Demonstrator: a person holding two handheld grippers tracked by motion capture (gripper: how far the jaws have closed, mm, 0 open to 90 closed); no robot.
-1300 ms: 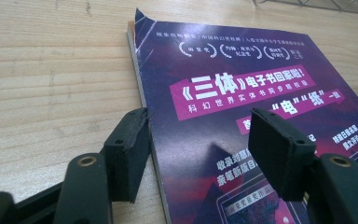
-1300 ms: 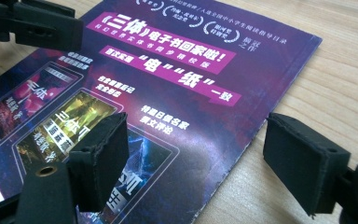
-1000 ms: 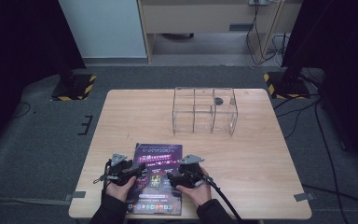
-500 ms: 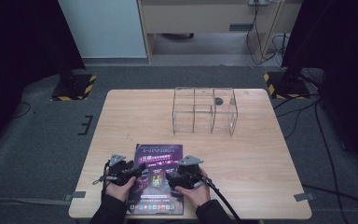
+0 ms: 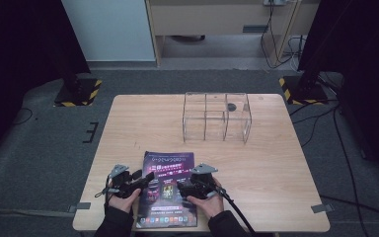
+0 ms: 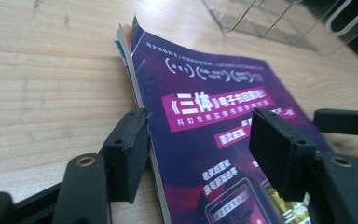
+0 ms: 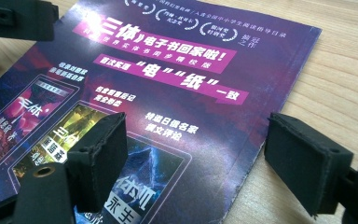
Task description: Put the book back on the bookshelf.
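Purple and glossy, the magazine [image 5: 169,187] is lying flat at the near edge of the wooden bench [image 5: 276,163], well apart from the clear acrylic organizer [image 5: 217,116] at the far side. I am holding my left claw [image 5: 148,177] spread astride its left edge and my right claw [image 5: 180,186] spread astride its right edge, neither pinching anything. To do this well, I judge both claws should be sliding a jaw under the edge evenly, gripping the whole stack of pages. Its long axis is running near to far, title end pointing far.
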